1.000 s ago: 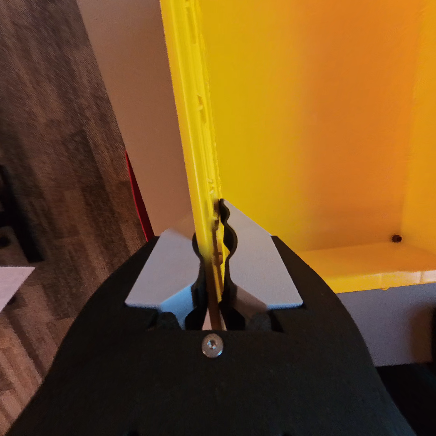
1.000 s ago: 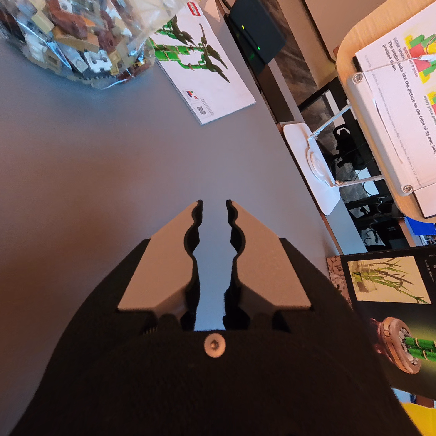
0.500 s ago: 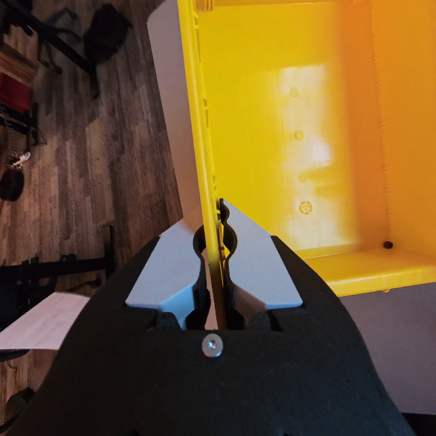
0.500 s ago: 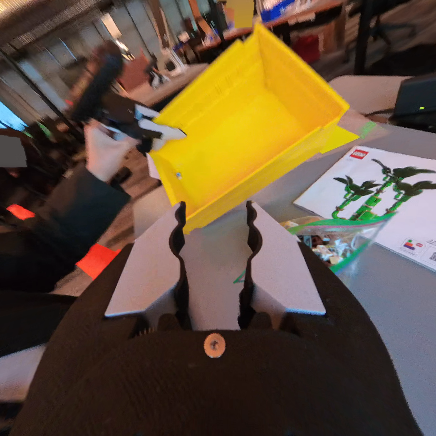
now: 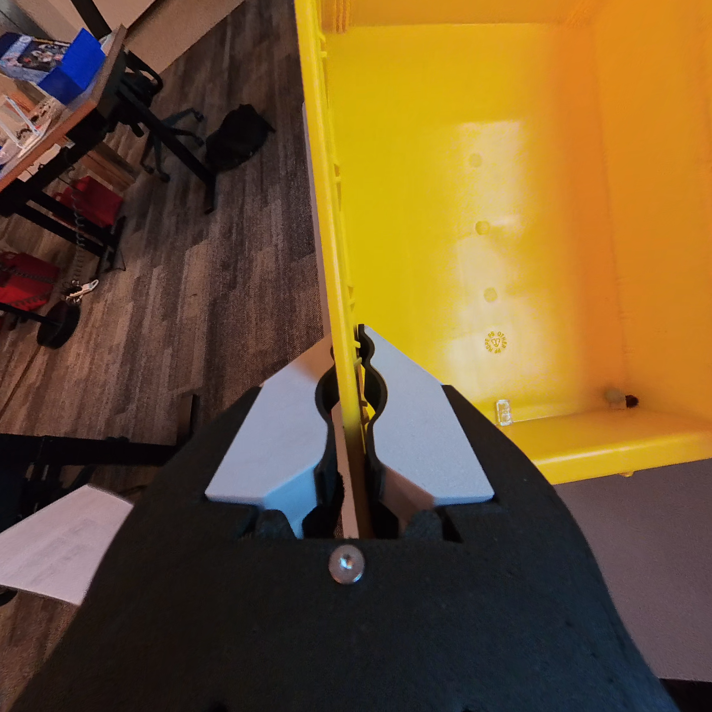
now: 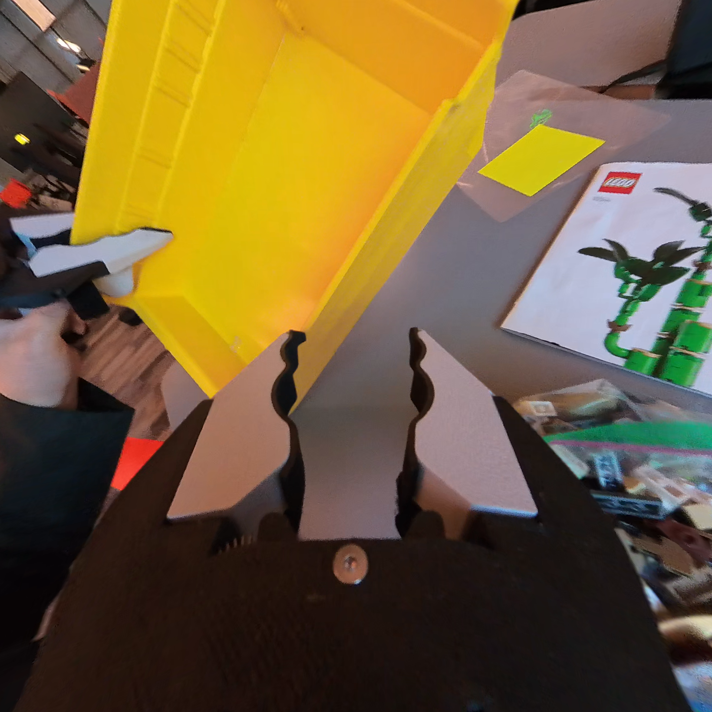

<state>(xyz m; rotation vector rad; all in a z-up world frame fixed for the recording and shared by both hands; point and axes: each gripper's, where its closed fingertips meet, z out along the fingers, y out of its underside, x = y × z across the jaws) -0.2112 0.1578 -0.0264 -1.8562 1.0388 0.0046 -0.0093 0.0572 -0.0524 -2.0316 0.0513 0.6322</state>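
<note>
Left gripper (image 5: pixel 348 339) pinching wall of tilted, glossy yellow bin (image 5: pixel 481 231); right gripper (image 6: pixel 354 335) spread wide, empty, just beside it

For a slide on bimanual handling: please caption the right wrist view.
Open right gripper hovers over the grey table while the left gripper clamps the tilted yellow bin by its wall.

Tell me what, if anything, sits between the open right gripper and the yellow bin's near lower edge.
Nothing visible. The right gripper is open, with only bare grey table between it and the tilted yellow bin. The bag of bricks and the instruction booklet lie off to the right. The left gripper clamps the bin's far wall.
</note>
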